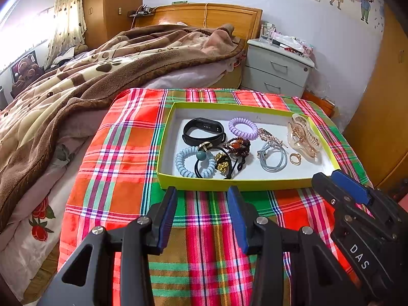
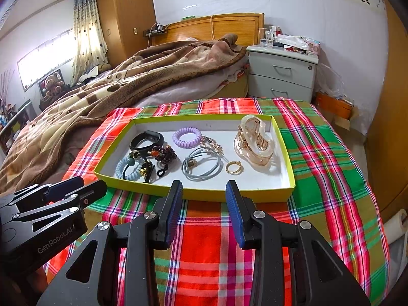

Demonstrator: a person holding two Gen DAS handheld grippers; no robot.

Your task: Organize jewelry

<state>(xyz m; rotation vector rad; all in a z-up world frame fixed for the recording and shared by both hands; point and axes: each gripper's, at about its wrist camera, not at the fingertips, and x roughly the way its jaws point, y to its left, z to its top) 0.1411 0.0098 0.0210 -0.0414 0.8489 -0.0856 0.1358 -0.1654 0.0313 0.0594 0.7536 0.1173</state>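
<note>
A yellow-green tray point(image 1: 204, 185) point(image 2: 204, 193) lies on the plaid cloth. In it are a black wristband point(image 1: 204, 130) point(image 2: 146, 140), a purple coil tie point(image 1: 242, 128) point(image 2: 187, 137), a blue coil tie point(image 1: 186, 163) point(image 2: 126, 168), a dark bead bracelet point(image 1: 238, 146) point(image 2: 165, 154), grey hair ties point(image 1: 272, 158) point(image 2: 201, 165), a gold ring point(image 1: 295, 158) point(image 2: 233, 167) and a clear hair claw point(image 1: 303, 136) point(image 2: 255, 145). My left gripper point(image 1: 201, 193) is open and empty just before the tray's near wall. My right gripper point(image 2: 204, 190) is open and empty there too.
The plaid cloth point(image 1: 122, 178) point(image 2: 331, 165) covers a small table. A bed with a brown blanket point(image 1: 89, 76) lies to the left. A grey nightstand point(image 1: 278, 68) point(image 2: 283, 74) stands behind. A wooden wardrobe point(image 1: 382, 127) is at the right.
</note>
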